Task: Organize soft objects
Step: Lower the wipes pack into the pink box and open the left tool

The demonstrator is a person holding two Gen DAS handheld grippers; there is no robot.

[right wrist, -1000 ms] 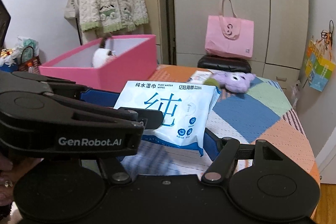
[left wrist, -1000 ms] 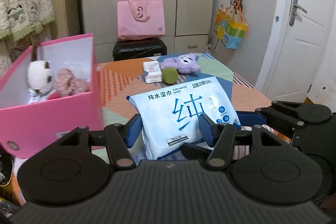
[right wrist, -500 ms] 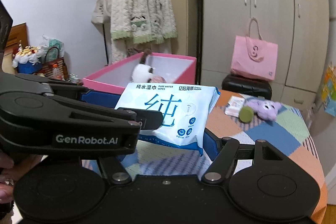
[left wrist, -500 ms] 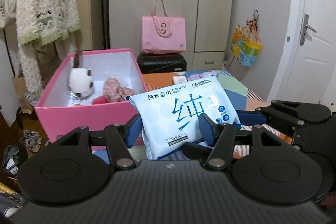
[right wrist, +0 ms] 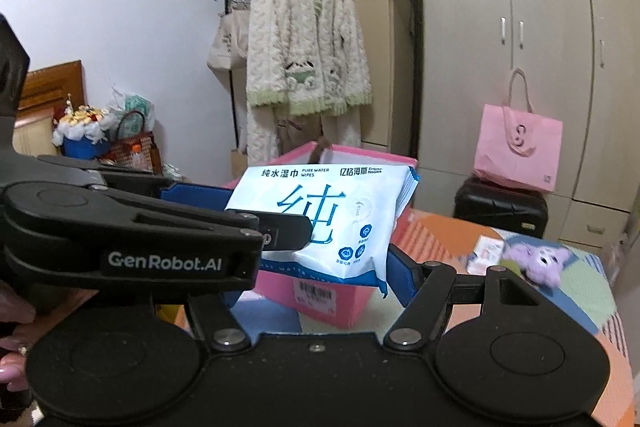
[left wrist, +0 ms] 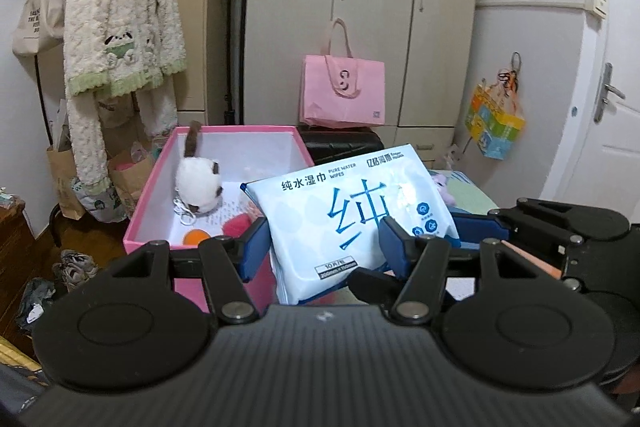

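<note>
Near the pink box (left wrist: 160, 183), both tools, left (left wrist: 324, 247) and right (right wrist: 320, 227), clench one wipes pack (left wrist: 356, 211) (held tilted).

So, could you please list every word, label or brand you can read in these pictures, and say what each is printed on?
"纯水湿巾", "PURE WATER WIPES" and a large "纯": pack of wipes.
"GenRobot.AI": side of the left gripper.
Brand at the pack's top right, its bottom strip, the barcode sticker on the pink box, the canvas tote: too small or blurred.
</note>
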